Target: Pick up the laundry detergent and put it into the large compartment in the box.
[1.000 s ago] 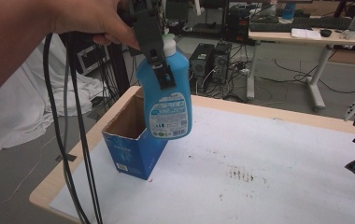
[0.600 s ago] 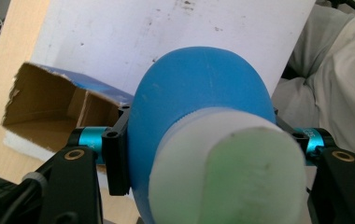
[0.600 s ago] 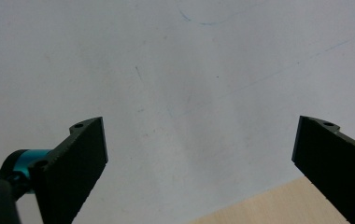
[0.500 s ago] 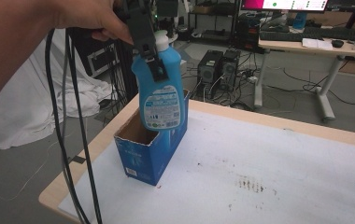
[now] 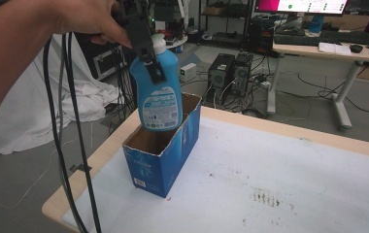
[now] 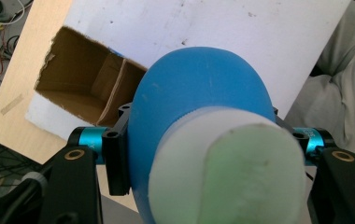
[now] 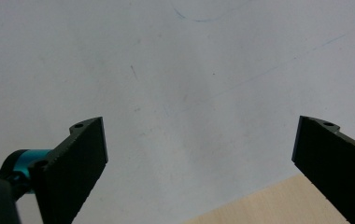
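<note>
One blue bottle (image 5: pixel 158 87) with a white cap hangs above the open top of the one blue cardboard box (image 5: pixel 160 155), its base just over the opening and not yet down inside. The bottle carries a pale label with blue bands and small print, but the writing is too fine to read; the box has white marks and what looks like a barcode patch low on its near face, equally unreadable. The left gripper (image 5: pixel 146 48) clamps the bottle at its shoulder, jaws pressed against both sides, with the person's left hand (image 5: pixel 83 19) wrapped around the gripper body near the top edge, partly cut off. Two black cables (image 5: pixel 71 145) trail down from it past the table's wooden edge (image 5: pixel 95 160). In the left gripper view the bottle (image 6: pixel 199 116) and its cap crowd the foreground, hiding most of the jaws, and behind it the brown inside of the box (image 6: pixel 80 91) shows one cardboard divider, so two compartments can be counted. The right gripper (image 7: pixel 199 154) hovers over the white table cover (image 7: pixel 175 70), its two jaws spread wide with nothing between them; a strip of pale wood shows at the lower corner.
</note>
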### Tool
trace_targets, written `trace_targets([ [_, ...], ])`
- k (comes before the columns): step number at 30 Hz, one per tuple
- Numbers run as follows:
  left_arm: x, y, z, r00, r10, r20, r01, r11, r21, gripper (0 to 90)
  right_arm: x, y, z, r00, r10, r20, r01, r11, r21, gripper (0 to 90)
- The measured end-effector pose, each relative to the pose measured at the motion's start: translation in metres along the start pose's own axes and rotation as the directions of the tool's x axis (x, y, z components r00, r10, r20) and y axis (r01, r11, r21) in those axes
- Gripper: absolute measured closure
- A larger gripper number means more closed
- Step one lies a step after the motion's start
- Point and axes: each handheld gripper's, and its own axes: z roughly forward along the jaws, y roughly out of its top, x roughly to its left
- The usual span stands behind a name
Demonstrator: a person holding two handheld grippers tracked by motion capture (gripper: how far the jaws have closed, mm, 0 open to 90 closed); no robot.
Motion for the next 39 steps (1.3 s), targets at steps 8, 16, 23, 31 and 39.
trace_targets([
  [8,0.010,-0.007,0.019,1.0000,-0.007,-0.006,0.007,0.9994,0.035,38.0,-0.001,0.002,0.003,1.0000,0.005,-0.003,-0.005,1.000,0.008,2.5],
  [16,0.015,-0.011,0.044,1.0000,-0.001,0.000,0.001,0.9974,0.072,38.0,-0.003,0.001,0.004,1.0000,0.004,-0.004,-0.004,1.000,0.013,2.5],
  [23,0.017,-0.020,0.073,0.9999,-0.004,0.013,0.002,0.9951,0.099,38.0,-0.002,0.000,0.005,1.0000,0.008,-0.006,-0.007,1.000,0.018,2.4],
  [31,0.017,-0.031,0.109,0.9997,0.000,0.025,-0.002,0.9945,0.104,38.0,-0.002,0.001,0.005,1.0000,0.002,-0.005,-0.001,1.000,0.022,2.5],
  [39,0.017,-0.035,0.134,0.9997,0.000,0.024,-0.003,0.9918,0.128,38.0,-0.001,0.003,0.007,1.0000,-0.002,-0.007,0.003,1.000,0.027,2.5],
])
